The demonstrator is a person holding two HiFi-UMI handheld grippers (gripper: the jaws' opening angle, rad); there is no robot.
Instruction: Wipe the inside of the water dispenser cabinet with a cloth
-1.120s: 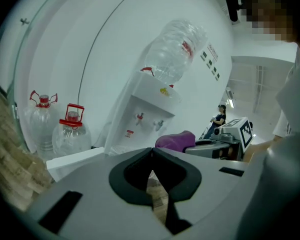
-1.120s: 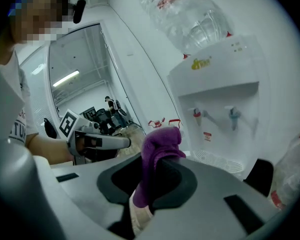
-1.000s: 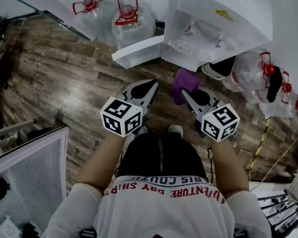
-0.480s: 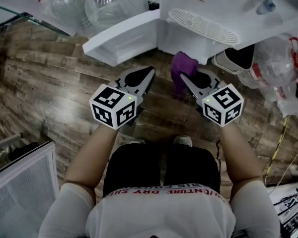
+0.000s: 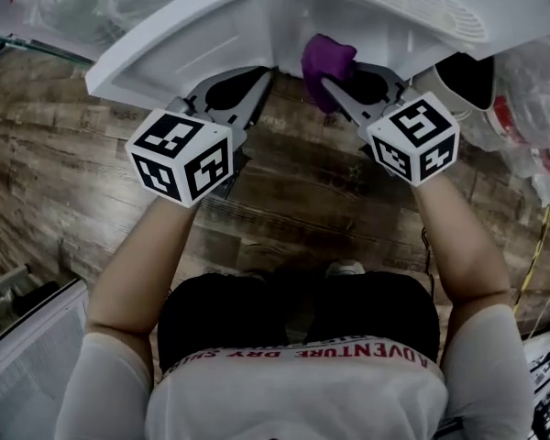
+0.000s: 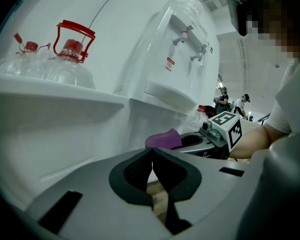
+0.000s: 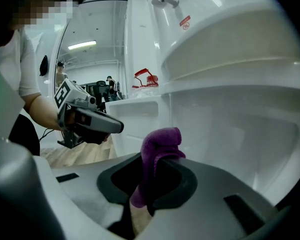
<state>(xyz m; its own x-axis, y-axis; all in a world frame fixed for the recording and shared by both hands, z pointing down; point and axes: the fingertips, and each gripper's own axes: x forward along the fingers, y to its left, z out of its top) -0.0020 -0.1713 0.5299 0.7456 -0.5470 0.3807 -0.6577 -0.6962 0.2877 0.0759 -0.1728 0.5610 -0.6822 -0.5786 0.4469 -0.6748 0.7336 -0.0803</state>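
The white water dispenser (image 5: pixel 385 7) stands ahead with its cabinet door (image 5: pixel 174 49) swung open to the left. My right gripper (image 5: pixel 323 82) is shut on a purple cloth (image 5: pixel 326 62), held at the mouth of the cabinet (image 7: pixel 230 129); the cloth (image 7: pixel 157 156) sticks up between the jaws. My left gripper (image 5: pixel 264 79) is shut with nothing in it, its tip just under the open door's edge. In the left gripper view the gripper (image 6: pixel 152 154) points at the door's inner face, and the cloth (image 6: pixel 163 139) shows beyond it.
Clear water jugs with red handles (image 6: pixel 72 44) stand left of the dispenser. A dark bin and plastic bags (image 5: pixel 522 108) sit to the right. Wood floor (image 5: pixel 302 200) lies under me. People stand far off in the room (image 6: pixel 222 98).
Both grippers have moved forward and up from the floor in front to the cabinet opening. The head view has closed in on the dispenser. The cloth stays in the right gripper.
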